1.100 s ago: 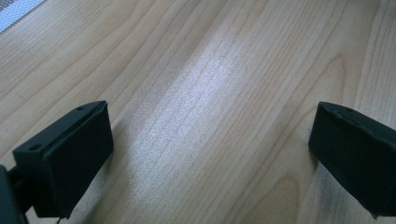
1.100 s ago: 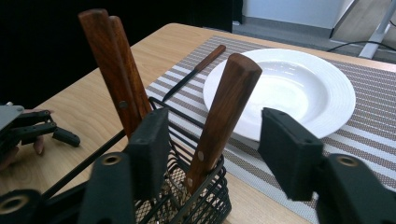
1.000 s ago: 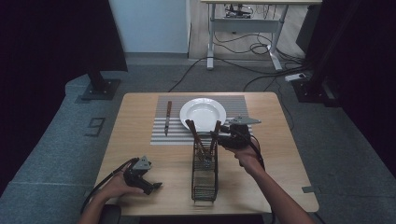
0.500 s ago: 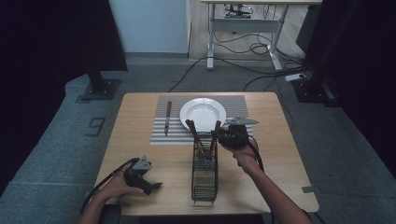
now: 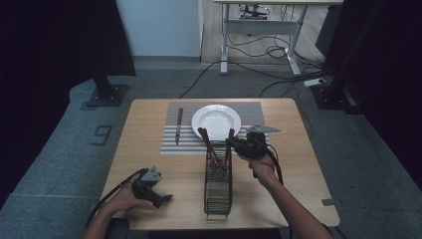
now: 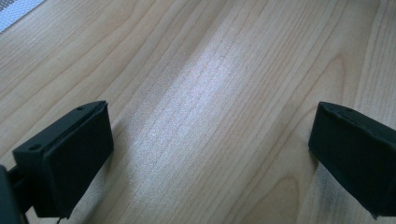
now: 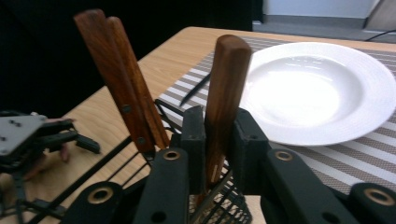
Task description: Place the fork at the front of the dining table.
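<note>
Left gripper (image 5: pixel 160 198), near edge, left of wire basket (image 5: pixel 218 191): jaws spread, nothing btwn, resting on table (image 5: pixel 149 144). Right gripper (image 7: pixel 215 140), at basket's far end: jaws just closed, pinching upright wooden handle (image 7: pixel 224 98); two more handles (image 7: pixel 122 74) lean alongside. Beyond basket: plate (image 5: pixel 216 122) on striped mat (image 5: pixel 251 110), knife (image 5: pixel 178 124) at plate's left.

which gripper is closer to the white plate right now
Right. The right gripper sits just in front of the white plate, clamped on a wooden handle in the wire caddy. The left gripper rests open near the table's front edge.
</note>
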